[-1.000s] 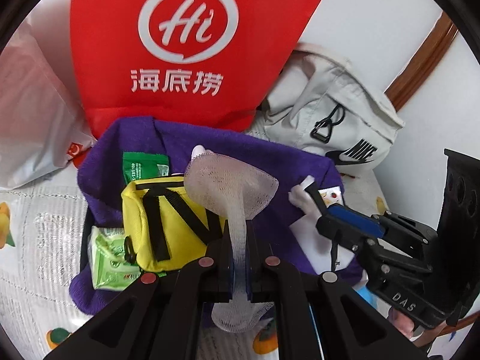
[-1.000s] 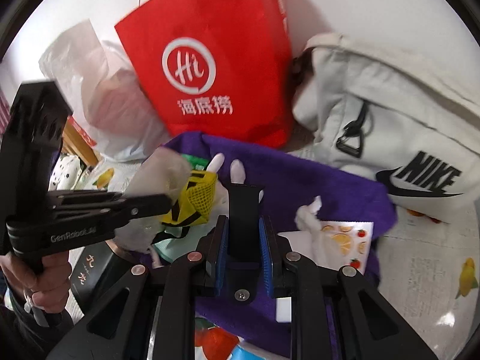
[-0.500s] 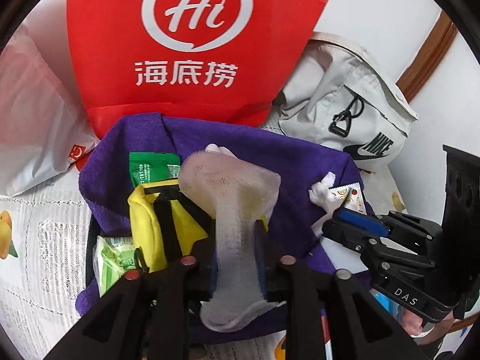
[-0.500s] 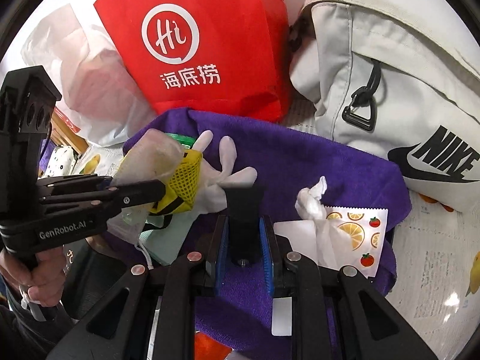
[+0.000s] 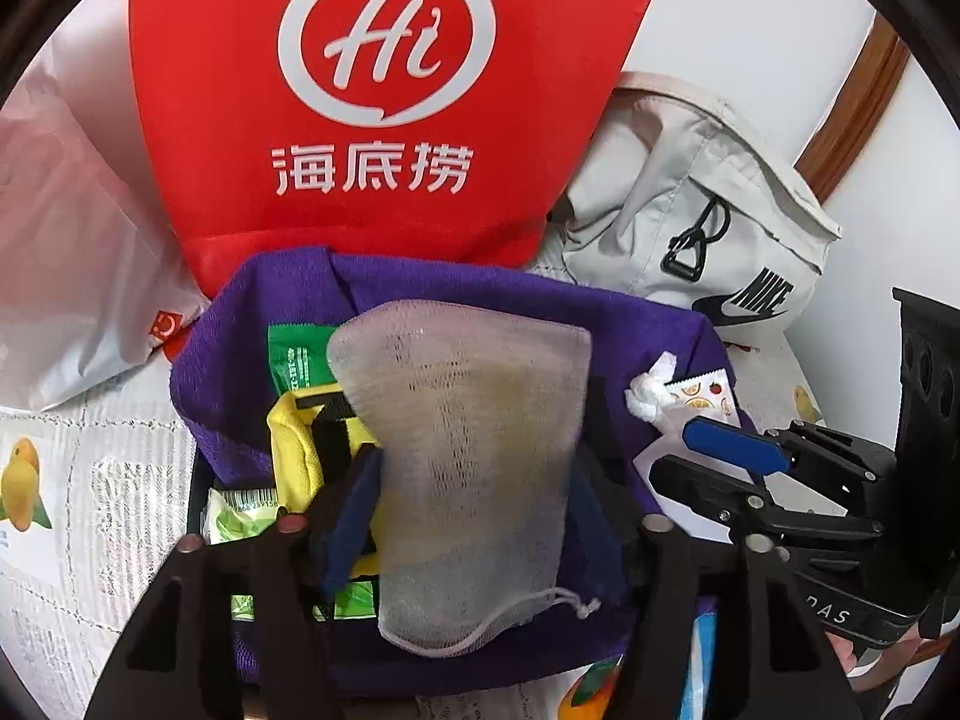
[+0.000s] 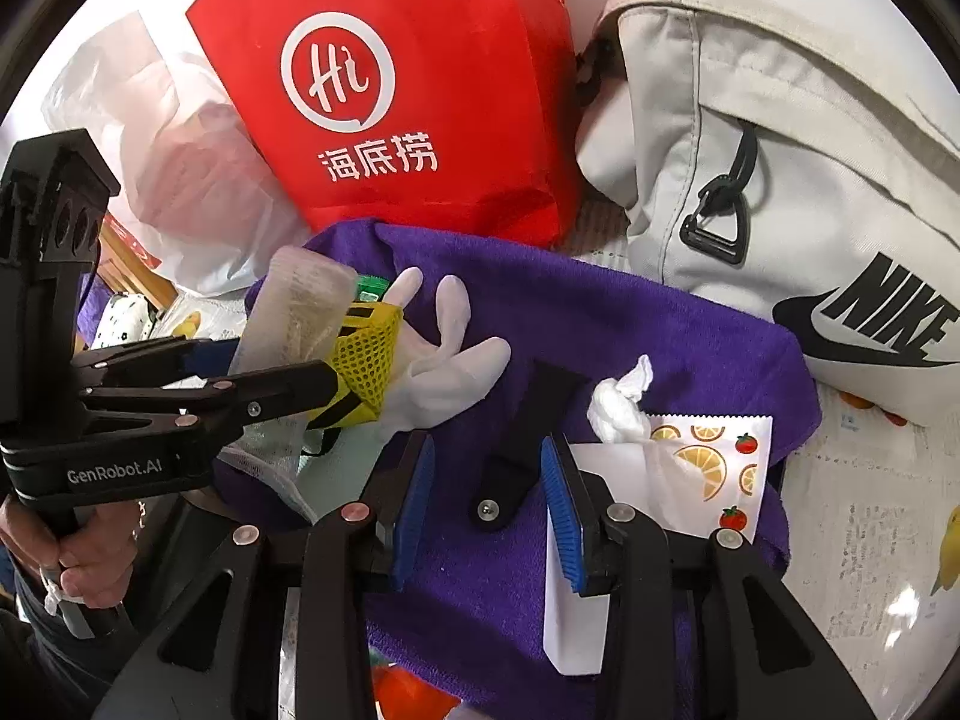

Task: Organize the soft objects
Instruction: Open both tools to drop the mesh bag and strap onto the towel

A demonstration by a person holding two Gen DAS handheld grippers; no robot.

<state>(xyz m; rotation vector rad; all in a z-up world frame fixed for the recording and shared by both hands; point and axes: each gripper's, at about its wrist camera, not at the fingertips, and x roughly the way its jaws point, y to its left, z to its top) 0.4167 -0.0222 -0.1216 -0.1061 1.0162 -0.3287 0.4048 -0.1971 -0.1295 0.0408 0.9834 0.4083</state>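
Your working surface is a white cloth printed with fruit (image 5: 24,480). Directly on it, in the middle, lies a purple towel (image 6: 660,324). At the far edge a red bag (image 5: 384,90) stands upright, touching the towel's far side. To its left rests a translucent plastic bag (image 5: 66,252); to its right a pale canvas backpack (image 6: 798,138) leans by the towel's right corner.

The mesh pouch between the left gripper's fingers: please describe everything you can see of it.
The mesh pouch is a whitish, translucent net bag, soft and limp, wider at its far end. A drawstring hem with a small knot closes its near end. It stands between the blue pads of the left hand-held gripper, whose jaws have just been opening. It hangs over the purple towel, hiding part of the yellow bag.
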